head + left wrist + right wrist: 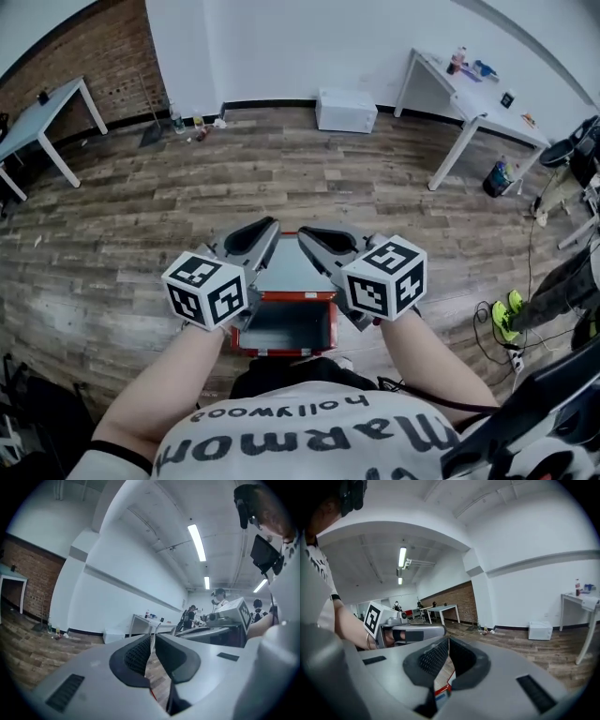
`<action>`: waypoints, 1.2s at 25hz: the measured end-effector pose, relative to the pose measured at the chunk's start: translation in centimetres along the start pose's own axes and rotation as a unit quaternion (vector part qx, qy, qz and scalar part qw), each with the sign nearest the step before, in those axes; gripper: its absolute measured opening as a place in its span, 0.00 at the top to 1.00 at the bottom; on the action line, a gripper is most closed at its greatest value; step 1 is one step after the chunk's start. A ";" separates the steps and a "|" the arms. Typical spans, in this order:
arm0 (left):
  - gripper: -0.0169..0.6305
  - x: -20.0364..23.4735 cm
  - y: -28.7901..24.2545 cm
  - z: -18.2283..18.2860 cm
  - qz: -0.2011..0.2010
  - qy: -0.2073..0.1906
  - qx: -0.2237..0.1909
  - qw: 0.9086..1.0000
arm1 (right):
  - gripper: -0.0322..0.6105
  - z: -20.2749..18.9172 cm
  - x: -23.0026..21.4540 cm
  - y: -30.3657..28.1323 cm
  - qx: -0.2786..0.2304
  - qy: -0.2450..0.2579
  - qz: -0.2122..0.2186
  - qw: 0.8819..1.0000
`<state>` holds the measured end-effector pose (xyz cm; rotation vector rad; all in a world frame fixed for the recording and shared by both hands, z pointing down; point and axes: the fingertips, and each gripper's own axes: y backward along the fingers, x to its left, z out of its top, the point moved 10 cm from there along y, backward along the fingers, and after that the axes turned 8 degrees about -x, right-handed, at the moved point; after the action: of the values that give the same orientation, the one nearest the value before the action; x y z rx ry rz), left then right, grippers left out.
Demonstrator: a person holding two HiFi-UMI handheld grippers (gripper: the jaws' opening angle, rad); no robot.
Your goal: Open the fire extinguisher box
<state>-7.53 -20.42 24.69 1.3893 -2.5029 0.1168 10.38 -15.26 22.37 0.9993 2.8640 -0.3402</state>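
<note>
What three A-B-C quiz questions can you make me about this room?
1. Where is the fire extinguisher box?
A. on a table
B. on the wooden floor
C. on a shelf

2. What colour is its outside?
A. red
B. green
C. yellow

3. How are the jaws of the left hand-held gripper?
A. wide open
B. shut on a bottle
C. shut with nothing in them

Answers:
1. B, the box sits on the planks just in front of the person.
2. A, its rim and walls are red.
3. C, the pads meet at the tips and nothing is between them.
</note>
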 end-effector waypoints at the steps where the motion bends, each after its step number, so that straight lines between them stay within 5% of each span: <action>1: 0.92 -0.4 0.5 -0.1 0.005 -0.009 0.004 1.000 | 0.93 -0.2 0.3 0.4 -0.004 -0.012 0.008 1.000; 7: 0.92 -3.0 3.0 -1.0 0.054 -0.041 0.028 0.997 | 0.93 -1.3 1.3 3.5 0.005 -0.028 0.018 0.999; 13: 0.93 -7.0 4.8 -2.6 0.107 -0.015 0.014 0.994 | 0.93 -3.3 2.2 7.6 0.032 -0.037 0.031 0.998; 30: 0.94 -9.6 9.5 -4.1 0.108 -0.002 0.063 0.992 | 0.94 -4.3 5.5 9.7 0.019 -0.057 0.008 0.998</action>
<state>-9.92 -6.66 26.55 1.1580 -2.6829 0.3204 12.09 -3.51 23.97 0.9755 2.7550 -0.4370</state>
